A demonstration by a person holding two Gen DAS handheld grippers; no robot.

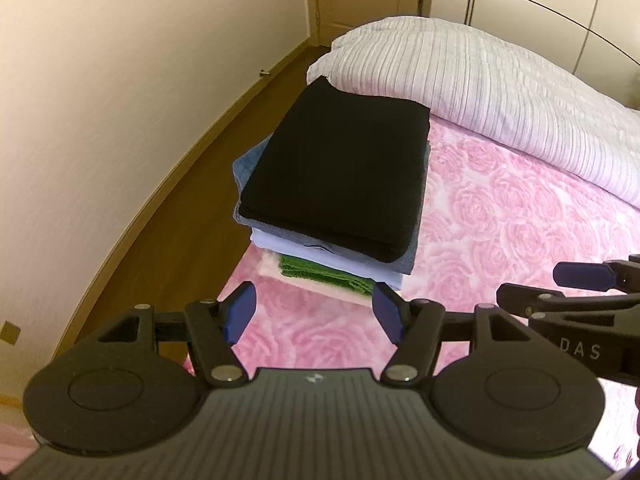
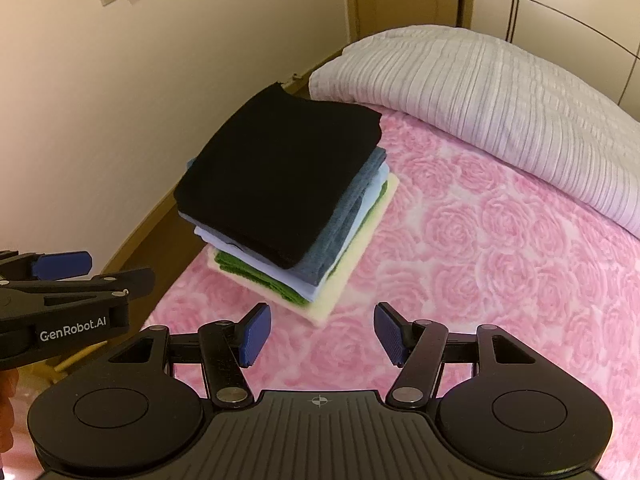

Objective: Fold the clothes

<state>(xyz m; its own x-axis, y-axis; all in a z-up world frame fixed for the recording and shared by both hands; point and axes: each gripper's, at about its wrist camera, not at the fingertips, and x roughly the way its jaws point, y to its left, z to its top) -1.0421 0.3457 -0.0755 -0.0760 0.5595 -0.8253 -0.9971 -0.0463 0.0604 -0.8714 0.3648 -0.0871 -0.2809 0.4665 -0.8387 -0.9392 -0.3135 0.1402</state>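
- As the garments lie now, all clothes in view are folded and stacked in one pile [image 2: 288, 204] near the corner of the bed [image 2: 500, 248], so the state the task asks for is present for every garment I can see.
- Order of the pile, top down: black garment [image 1: 340, 172], grey-blue garment [image 2: 340, 236], pale blue garment [image 2: 280, 276], green garment [image 1: 320, 274], cream piece [image 2: 352, 280] at the base.
- Edges of the pile are roughly flush; the grey-blue layer sticks out a little on the side facing the wall [image 1: 100, 100].
- No loose or unfolded garment shows on the pink rose-pattern cover beside the pile. Parts of the bed outside both views are hidden, so I cannot rule out further items there.
- Striped quilt [image 1: 500, 80] lies just behind the pile, touching or nearly touching its far edge.
- Left gripper [image 1: 314, 312] hovers short of the pile's near edge, fingers spread apart, holding nothing.
- Right gripper [image 2: 322, 334] hovers on the same near side of the pile, fingers likewise spread and empty.
- Judgement: folding of the visible clothes reads as complete; any remaining work depends on garments out of view.
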